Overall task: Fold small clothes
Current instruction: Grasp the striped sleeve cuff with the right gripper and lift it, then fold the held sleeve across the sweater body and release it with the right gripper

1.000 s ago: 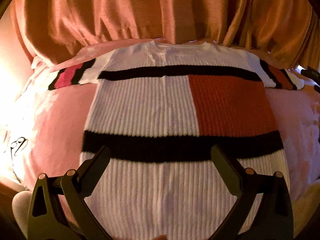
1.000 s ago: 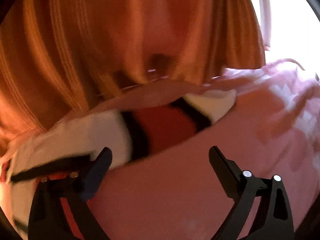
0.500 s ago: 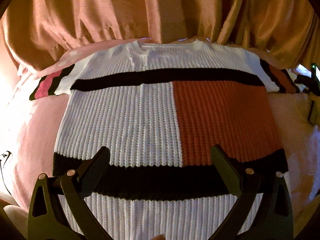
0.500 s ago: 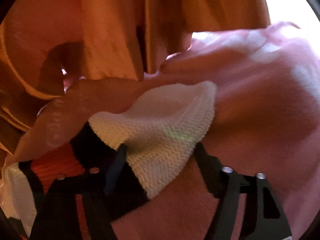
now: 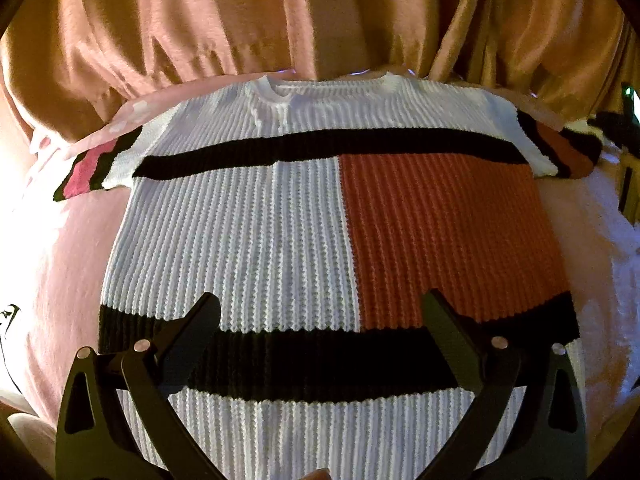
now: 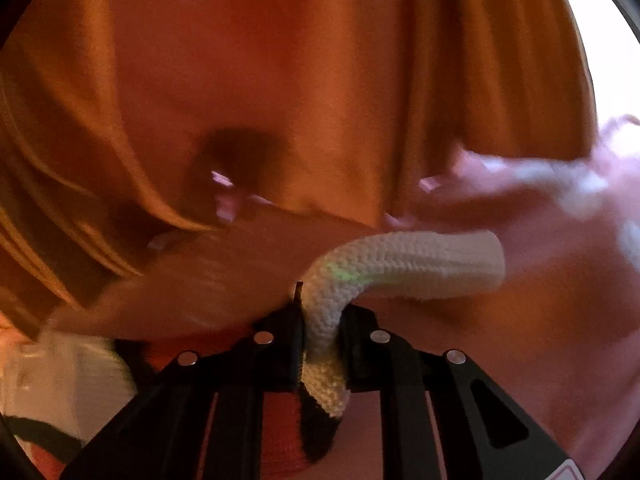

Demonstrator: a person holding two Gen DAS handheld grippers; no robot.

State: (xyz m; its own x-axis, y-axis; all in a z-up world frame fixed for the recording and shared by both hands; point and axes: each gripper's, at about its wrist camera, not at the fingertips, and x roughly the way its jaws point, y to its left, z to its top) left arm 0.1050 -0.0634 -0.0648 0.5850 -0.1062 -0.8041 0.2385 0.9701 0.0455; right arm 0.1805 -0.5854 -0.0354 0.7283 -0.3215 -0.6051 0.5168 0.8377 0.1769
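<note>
Folding barely begun: the knit sweater (image 5: 280,232) lies flat mid-frame on the pink bedding (image 5: 64,264), right gripper (image 6: 322,336) having just clamped its white sleeve cuff (image 6: 400,260), left gripper (image 5: 320,320) spread above the hem.

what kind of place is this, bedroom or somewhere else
Most likely a bedroom or similar home room, though little of it shows. The knit sweater lies spread on a soft pink blanket like bedding, and gathered orange curtains hang close behind it.
</note>
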